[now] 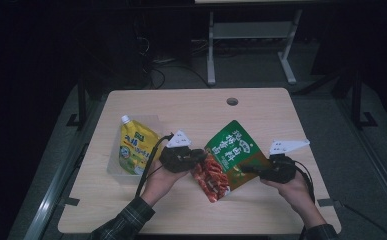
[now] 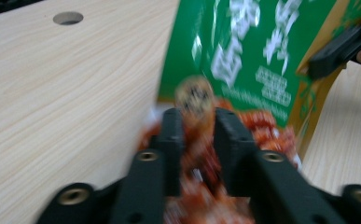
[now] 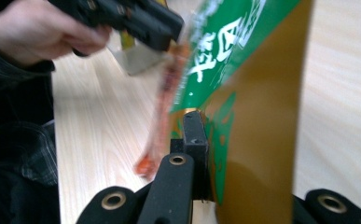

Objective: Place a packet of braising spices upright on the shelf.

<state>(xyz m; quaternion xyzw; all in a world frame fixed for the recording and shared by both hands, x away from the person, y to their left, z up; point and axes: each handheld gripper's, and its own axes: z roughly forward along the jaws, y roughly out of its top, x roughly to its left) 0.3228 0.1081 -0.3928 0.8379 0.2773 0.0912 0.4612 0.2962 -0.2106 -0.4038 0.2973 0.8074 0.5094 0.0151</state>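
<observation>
Green pouch [image 1: 233,150] at frame centre, my right gripper [image 1: 256,170] clamps its edge to steady it while my left gripper [image 1: 197,156] pinches the red packet [image 1: 212,176], pulling them apart.

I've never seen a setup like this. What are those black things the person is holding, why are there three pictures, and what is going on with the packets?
There is no robot here: a person holds a hand tool in each hand, each with two black jaws that pinch. The left gripper and the right gripper show from a camera fixed above the wooden table. The other two pictures come from small cameras riding on each tool, looking along its own jaws.

On the table, a yellow pouch with a white cap lies in a clear tray. The two tools hold up a green sauce packet between them. In the left gripper view its jaws are closed on the packet's red lower end. In the right gripper view the jaws pinch the packet's green and gold edge. That picture also shows the other hand with its tool.
</observation>
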